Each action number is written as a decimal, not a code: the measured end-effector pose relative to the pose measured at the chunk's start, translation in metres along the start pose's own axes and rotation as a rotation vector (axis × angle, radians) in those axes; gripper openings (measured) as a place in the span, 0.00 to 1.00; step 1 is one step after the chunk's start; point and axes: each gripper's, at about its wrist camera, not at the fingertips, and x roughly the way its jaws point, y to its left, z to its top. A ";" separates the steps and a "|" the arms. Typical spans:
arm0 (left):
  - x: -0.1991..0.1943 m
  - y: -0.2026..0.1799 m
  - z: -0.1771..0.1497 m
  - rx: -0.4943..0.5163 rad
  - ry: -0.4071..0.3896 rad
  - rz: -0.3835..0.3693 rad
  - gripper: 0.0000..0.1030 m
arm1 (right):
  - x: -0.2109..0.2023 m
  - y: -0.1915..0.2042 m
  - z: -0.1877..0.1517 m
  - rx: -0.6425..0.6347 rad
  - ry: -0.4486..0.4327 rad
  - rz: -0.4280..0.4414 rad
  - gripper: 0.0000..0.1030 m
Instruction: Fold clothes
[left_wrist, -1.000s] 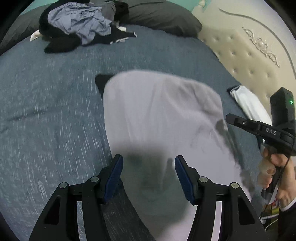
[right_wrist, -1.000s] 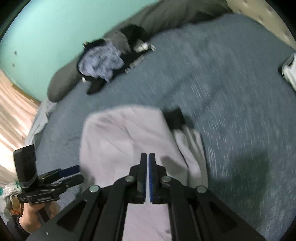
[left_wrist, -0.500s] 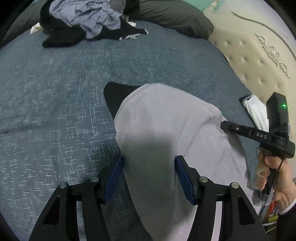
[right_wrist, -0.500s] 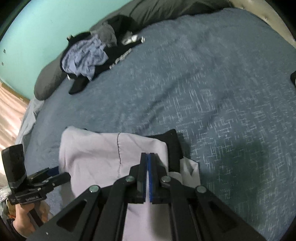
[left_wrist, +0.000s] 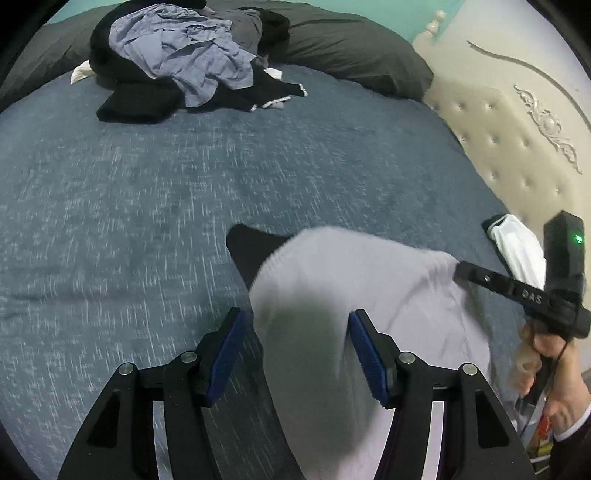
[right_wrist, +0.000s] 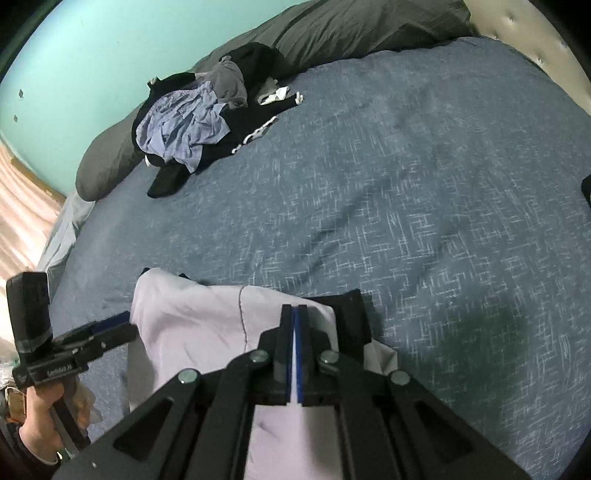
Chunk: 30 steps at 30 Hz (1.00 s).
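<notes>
Pale lilac garment (left_wrist: 354, 332) with black trim, near edge of blue-grey bedspread (left_wrist: 147, 192) | left gripper (left_wrist: 295, 350): fingers wide, cloth between, pads not pressing | right gripper (right_wrist: 294, 354): clamped on garment's near-right edge | unfolded clothes pile (right_wrist: 192, 125) far left by grey pillow (right_wrist: 332, 33)

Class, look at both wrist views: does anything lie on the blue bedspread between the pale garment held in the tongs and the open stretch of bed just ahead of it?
Nothing visible does. The bedspread ahead of the pale garment is bare; the clothes pile lies far off by the pillows, and a white folded item sits aside near the headboard.
</notes>
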 end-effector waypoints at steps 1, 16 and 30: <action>0.003 0.000 0.001 0.003 -0.001 0.007 0.62 | 0.003 0.000 0.000 -0.005 0.006 -0.006 0.00; 0.010 0.006 -0.001 -0.040 0.014 0.010 0.61 | 0.015 -0.010 -0.004 0.002 0.057 -0.007 0.00; -0.073 -0.007 -0.103 -0.118 0.125 -0.133 0.66 | -0.097 -0.028 -0.087 0.094 0.090 0.013 0.29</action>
